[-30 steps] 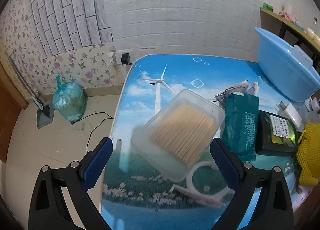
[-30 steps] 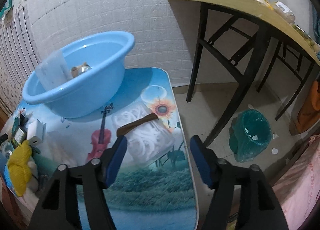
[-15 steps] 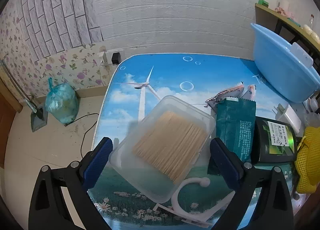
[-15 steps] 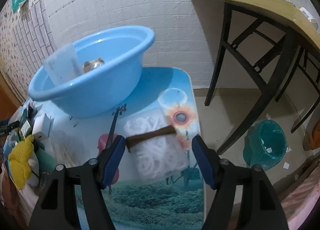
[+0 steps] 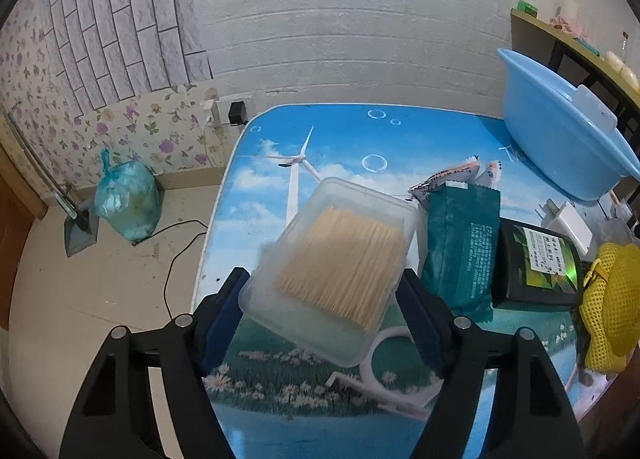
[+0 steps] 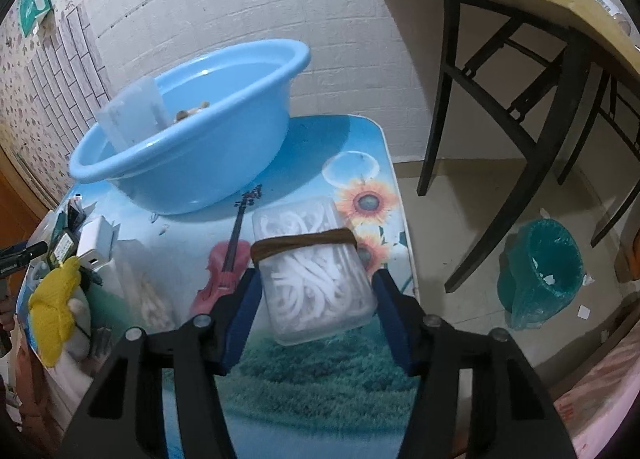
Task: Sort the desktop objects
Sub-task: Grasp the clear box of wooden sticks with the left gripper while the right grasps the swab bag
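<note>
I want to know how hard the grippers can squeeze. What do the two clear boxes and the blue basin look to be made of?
Box of wooden sticks: thin frosted plastic, contents showing through.
Box of white loops: likewise cloudy plastic, a brown band round it, probably elastic.
Blue basin: glossy moulded plastic, by its sheen.

Both grippers are pointing steeply down at the table. The left gripper [image 5: 324,315] is closing, its blue pads sitting at about 9 and 3 o'clock of a clear box, touching or nearly touching it. The right gripper [image 6: 316,311] is closing too, pads flanking another clear box, small gaps on both sides.
</note>
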A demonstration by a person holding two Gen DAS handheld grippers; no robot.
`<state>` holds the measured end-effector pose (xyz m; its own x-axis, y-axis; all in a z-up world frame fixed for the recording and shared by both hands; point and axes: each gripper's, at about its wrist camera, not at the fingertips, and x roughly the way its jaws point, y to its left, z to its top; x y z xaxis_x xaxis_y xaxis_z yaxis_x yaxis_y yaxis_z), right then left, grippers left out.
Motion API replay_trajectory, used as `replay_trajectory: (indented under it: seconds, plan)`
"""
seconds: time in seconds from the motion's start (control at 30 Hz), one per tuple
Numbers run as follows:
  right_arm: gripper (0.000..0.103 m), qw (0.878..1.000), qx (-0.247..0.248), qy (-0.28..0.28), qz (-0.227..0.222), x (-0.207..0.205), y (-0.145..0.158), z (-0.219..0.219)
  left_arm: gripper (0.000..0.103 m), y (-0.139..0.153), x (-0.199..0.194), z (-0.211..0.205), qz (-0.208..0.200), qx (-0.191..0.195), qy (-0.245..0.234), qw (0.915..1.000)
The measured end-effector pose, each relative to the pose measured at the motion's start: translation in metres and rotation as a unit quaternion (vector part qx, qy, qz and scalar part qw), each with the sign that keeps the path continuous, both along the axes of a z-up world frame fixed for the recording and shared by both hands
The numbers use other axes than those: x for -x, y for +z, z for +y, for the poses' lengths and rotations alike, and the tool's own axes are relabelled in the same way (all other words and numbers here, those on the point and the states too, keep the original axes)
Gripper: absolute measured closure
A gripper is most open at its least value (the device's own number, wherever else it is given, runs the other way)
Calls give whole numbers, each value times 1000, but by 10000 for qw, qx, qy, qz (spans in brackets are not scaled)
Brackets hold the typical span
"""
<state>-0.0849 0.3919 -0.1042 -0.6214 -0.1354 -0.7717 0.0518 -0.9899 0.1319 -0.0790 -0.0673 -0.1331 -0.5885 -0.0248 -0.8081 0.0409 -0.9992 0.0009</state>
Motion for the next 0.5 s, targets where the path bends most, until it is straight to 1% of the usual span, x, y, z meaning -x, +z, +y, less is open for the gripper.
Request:
replay_trajectory:
  seconds: [0.27, 0.5]
  plan:
    - [47, 9999, -15, 140, 84, -18, 11, -20, 31, 9, -19, -6, 88, -19, 50, 9999]
    - [47, 9997, -36, 246, 76, -36, 11, -38, 33, 13, -42, -10, 141, -30, 90, 9999]
